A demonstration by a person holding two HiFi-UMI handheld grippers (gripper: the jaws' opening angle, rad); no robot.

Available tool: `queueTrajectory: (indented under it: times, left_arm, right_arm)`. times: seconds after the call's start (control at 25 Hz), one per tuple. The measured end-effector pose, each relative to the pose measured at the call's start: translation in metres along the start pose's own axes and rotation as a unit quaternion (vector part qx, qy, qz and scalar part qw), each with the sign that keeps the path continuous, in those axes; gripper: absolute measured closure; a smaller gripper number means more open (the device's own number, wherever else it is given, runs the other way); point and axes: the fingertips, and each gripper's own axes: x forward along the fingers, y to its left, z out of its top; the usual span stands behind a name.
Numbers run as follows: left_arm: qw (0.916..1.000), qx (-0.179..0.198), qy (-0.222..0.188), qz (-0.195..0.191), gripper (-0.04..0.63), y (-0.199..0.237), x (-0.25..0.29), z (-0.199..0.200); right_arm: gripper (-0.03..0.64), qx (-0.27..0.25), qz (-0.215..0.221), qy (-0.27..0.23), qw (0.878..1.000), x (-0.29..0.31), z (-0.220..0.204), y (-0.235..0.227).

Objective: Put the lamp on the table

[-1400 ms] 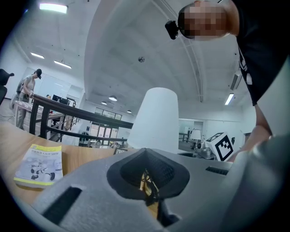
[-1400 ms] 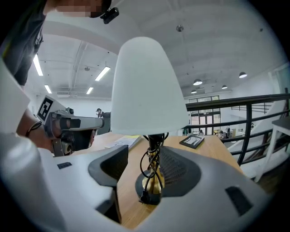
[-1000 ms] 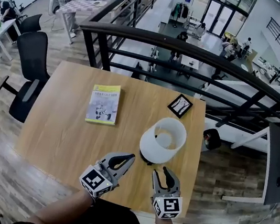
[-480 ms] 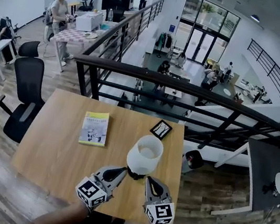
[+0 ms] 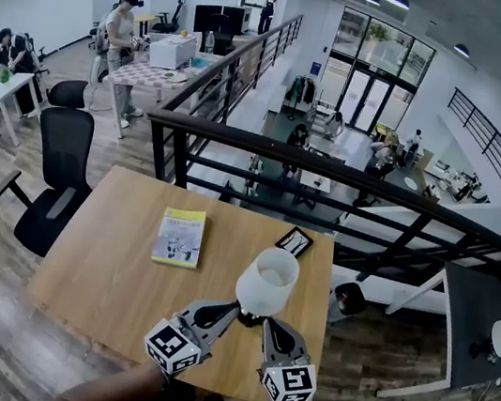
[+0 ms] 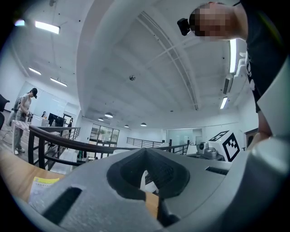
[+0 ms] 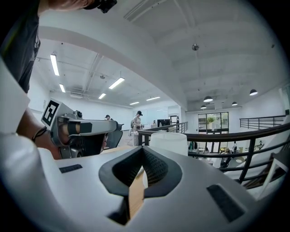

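The lamp (image 5: pixel 267 281), with a white drum shade on a dark base, stands upright near the front right of the wooden table (image 5: pixel 103 284). My left gripper (image 5: pixel 230 310) is shut, its tip at the left side of the lamp's base. My right gripper (image 5: pixel 269 325) is shut too, its tip at the base's right side. Nothing shows between either pair of jaws. In the right gripper view the shade (image 7: pixel 168 138) rises just beyond my closed right gripper (image 7: pixel 142 153), with the left gripper (image 7: pixel 77 131) to its left. The left gripper view shows only a sliver of white past my closed left gripper (image 6: pixel 145 154).
A yellow book (image 5: pixel 179 236) lies mid-table and a small black picture frame (image 5: pixel 294 241) lies near the far right edge. A black railing (image 5: pixel 349 178) runs behind the table over a drop to a lower floor. An office chair (image 5: pixel 57 172) stands at the left.
The right gripper's jaws have closed. Both grippers have drawn in to the lamp's base, and the head view has pulled back, so the table looks smaller.
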Motion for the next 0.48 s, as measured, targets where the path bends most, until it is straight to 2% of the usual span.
queueTrajectory:
  times: [0.2, 0.48]
  left_arm:
    - [1.0, 0.005, -0.001, 0.0, 0.588, 0.0, -0.016, 0.01]
    - [0.9995, 0.007, -0.012, -0.029, 0.588, -0.004, -0.055, 0.025]
  right_arm:
    - [0.601, 0.009, -0.001, -0.003, 1.0, 0.0, 0.01, 0.019]
    - [0.601, 0.013, -0.009, -0.004, 1.0, 0.005, 0.024, 0.067]
